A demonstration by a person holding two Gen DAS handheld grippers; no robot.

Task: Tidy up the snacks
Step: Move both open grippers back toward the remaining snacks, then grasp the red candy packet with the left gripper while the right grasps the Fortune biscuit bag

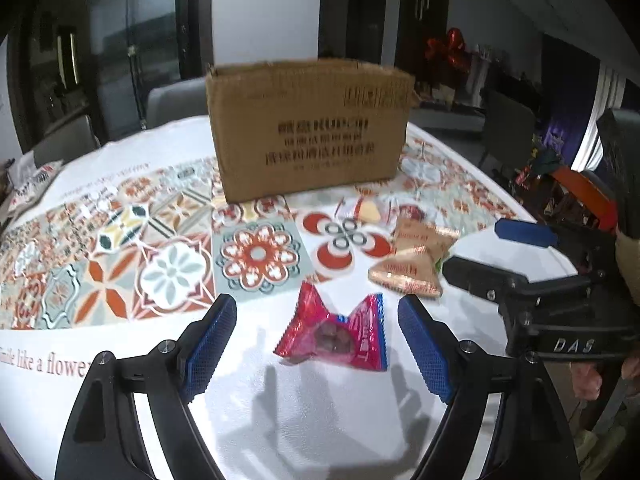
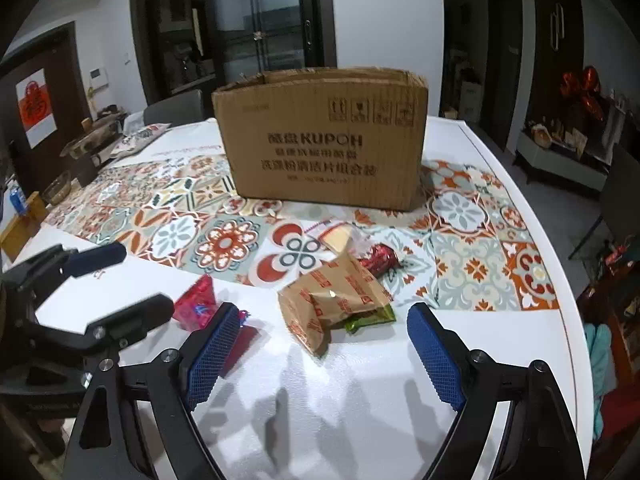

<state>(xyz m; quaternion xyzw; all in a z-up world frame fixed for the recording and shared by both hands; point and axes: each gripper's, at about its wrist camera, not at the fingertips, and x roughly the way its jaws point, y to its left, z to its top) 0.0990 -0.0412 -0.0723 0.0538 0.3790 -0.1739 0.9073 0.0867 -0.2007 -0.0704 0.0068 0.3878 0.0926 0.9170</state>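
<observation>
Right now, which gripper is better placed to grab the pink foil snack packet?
Left. The left gripper is open, its fingers straddling the pink foil snack packet. The right gripper faces the tan paper snack packets instead.

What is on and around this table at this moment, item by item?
cardboard box: 1, brown, open top, far middle of the table
tablecloth: 1, white with red, orange and grey-green tile pattern, covering the table
red snack packet: 1, red-pink with blue edge, on the white area ahead of the left hand-held gripper
tan snack packets: 2 as far as can be told, tan with red print, overlapping ahead of the right hand-held gripper
green packet: 1, green, partly under the tan snack packets
clear-wrapped yellow snack: 1, beyond the tan snack packets
dark red wrapped snack: 1, beside it
left hand-held gripper: black, blue pads, open
right hand-held gripper: black, blue pads, open
</observation>
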